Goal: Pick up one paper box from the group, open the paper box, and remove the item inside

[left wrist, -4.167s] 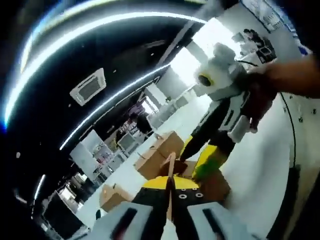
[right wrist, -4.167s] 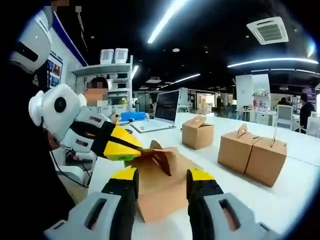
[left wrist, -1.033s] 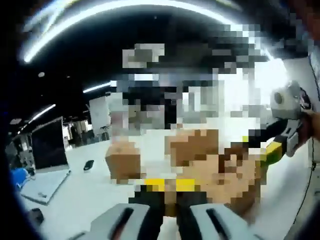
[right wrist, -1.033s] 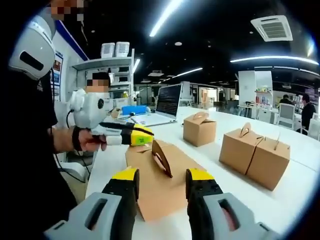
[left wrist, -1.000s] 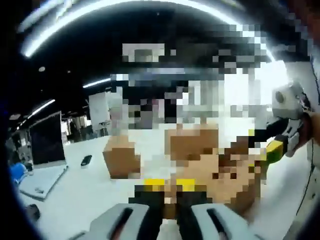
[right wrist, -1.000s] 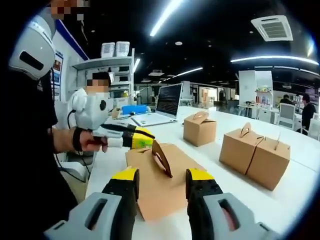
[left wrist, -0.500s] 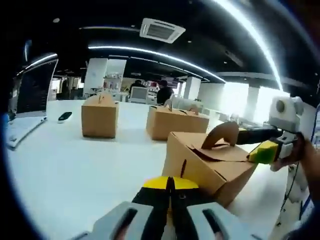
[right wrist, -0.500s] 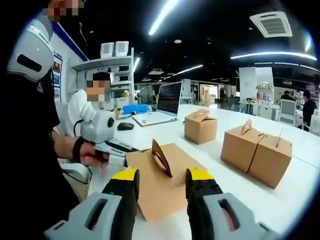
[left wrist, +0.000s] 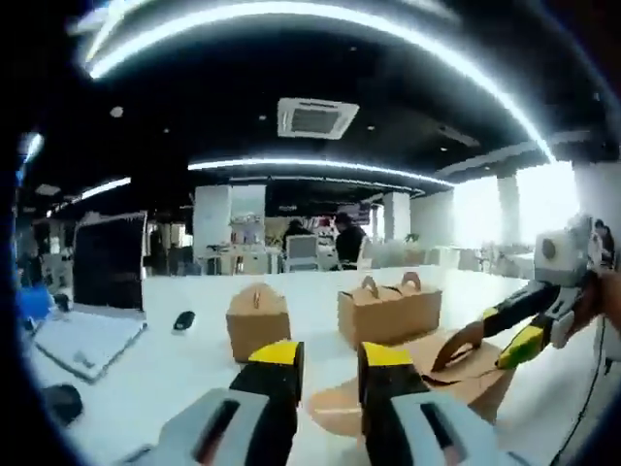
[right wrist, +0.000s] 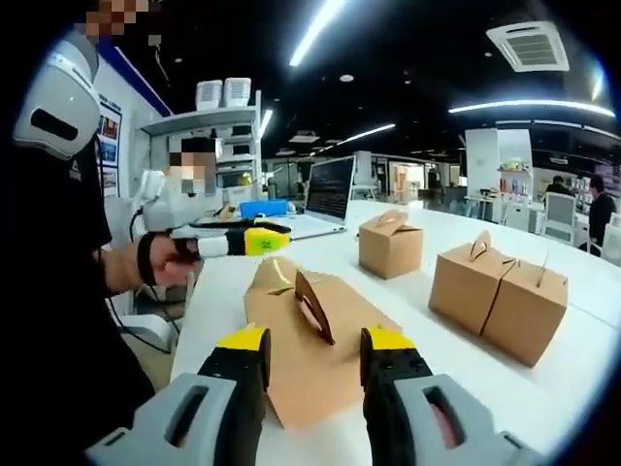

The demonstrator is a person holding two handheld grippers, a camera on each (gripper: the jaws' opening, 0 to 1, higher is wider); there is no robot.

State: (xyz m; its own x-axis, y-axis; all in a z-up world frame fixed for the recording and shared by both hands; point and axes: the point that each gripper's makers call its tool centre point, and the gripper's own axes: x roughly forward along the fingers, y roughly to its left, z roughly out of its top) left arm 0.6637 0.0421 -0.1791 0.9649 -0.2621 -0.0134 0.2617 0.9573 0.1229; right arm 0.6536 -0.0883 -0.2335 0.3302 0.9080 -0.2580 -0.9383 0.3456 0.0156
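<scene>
Brown paper box (right wrist: 310, 340) sits on the white bench (right wrist: 543, 388), near edge, just ahead of the right gripper (right wrist: 309, 354), jaws open and empty. Box top unfolded: one end flap (right wrist: 275, 275) raised, handle tab (right wrist: 312, 306) standing upright. Contents cannot be made out. Left gripper (left wrist: 325, 361), jaws open, empty, held above the bench left of the box. Three closed boxes (right wrist: 497, 291) stand farther along the bench. Laptop (right wrist: 315, 209) at far end.
</scene>
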